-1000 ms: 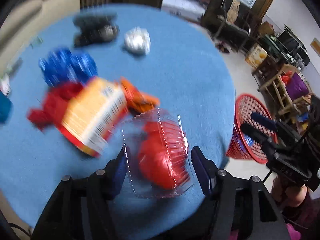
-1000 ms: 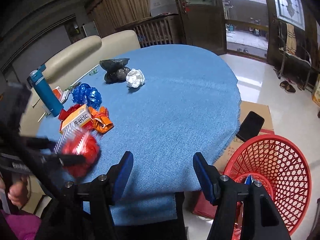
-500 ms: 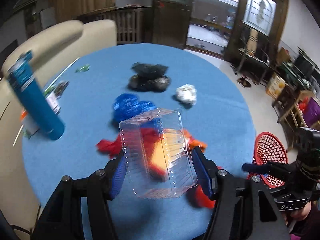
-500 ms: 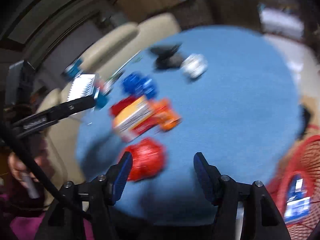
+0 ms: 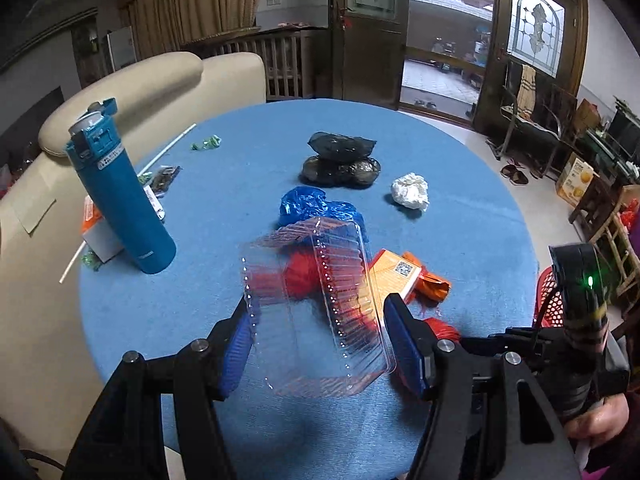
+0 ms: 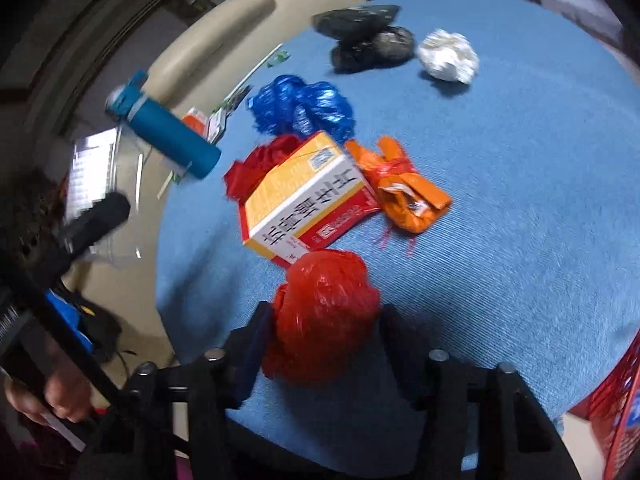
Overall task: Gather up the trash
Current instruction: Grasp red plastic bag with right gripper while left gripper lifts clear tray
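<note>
My left gripper (image 5: pixel 322 340) is shut on a clear plastic clamshell container (image 5: pixel 316 304), held above the blue table (image 5: pixel 460 160). My right gripper (image 6: pixel 324 336) is open around a crumpled red plastic bag (image 6: pixel 324 312) near the table's front edge; its fingers stand on either side of the bag. Behind the bag lie a yellow and red box (image 6: pixel 304 196), an orange wrapper (image 6: pixel 404 184), a blue bag (image 6: pixel 304 108), a red bag (image 6: pixel 260 160), black bags (image 6: pixel 364 36) and a white paper ball (image 6: pixel 448 60). The red basket (image 6: pixel 616 404) is at the lower right.
A teal bottle (image 5: pixel 120 192) stands at the table's left, with small wrappers and a white straw (image 5: pixel 168 152) nearby. A beige sofa (image 5: pixel 120 92) is behind the table. The red basket also shows on the floor in the left wrist view (image 5: pixel 548 296).
The left gripper lifted the clear container off the red bag and raised it. The right gripper swung from the basket side over to the table and came down around the red bag.
</note>
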The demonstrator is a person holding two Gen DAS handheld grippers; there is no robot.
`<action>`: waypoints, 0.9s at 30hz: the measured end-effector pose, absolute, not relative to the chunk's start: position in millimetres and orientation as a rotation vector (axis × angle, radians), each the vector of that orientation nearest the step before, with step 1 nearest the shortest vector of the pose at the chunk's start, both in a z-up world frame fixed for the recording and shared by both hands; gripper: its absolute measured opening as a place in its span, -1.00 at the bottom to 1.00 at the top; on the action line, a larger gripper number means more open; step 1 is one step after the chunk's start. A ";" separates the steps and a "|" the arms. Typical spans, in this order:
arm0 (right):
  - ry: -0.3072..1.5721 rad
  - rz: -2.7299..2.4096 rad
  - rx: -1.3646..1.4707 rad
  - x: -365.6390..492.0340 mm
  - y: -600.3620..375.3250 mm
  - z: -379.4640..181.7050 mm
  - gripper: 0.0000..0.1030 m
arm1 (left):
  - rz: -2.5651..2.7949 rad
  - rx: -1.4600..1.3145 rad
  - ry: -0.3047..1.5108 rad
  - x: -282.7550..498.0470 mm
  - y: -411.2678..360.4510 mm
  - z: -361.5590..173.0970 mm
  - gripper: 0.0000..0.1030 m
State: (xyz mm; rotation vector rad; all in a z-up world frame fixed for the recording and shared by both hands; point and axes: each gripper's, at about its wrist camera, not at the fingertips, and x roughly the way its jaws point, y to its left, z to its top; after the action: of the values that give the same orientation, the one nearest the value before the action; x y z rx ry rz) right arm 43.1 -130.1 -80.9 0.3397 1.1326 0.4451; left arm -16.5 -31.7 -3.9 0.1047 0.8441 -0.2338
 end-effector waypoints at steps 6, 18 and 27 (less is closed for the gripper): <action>1.036 0.426 0.387 31.7 -147.7 -73.0 -0.11 | -0.200 0.159 0.828 -19.8 -37.8 -1.9 0.27; 0.774 0.250 0.418 -15.2 -232.1 -14.4 -0.11 | -0.204 0.306 0.742 -31.0 -86.9 25.3 0.27; 0.679 0.109 0.333 -47.5 -273.1 19.3 -0.11 | -0.272 0.393 0.693 -31.8 -138.9 43.2 0.27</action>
State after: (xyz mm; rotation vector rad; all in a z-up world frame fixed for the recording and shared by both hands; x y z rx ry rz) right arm -47.5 -273.1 19.3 0.3329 0.6791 0.1094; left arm -31.8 -138.9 43.2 0.3926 0.6929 -0.2718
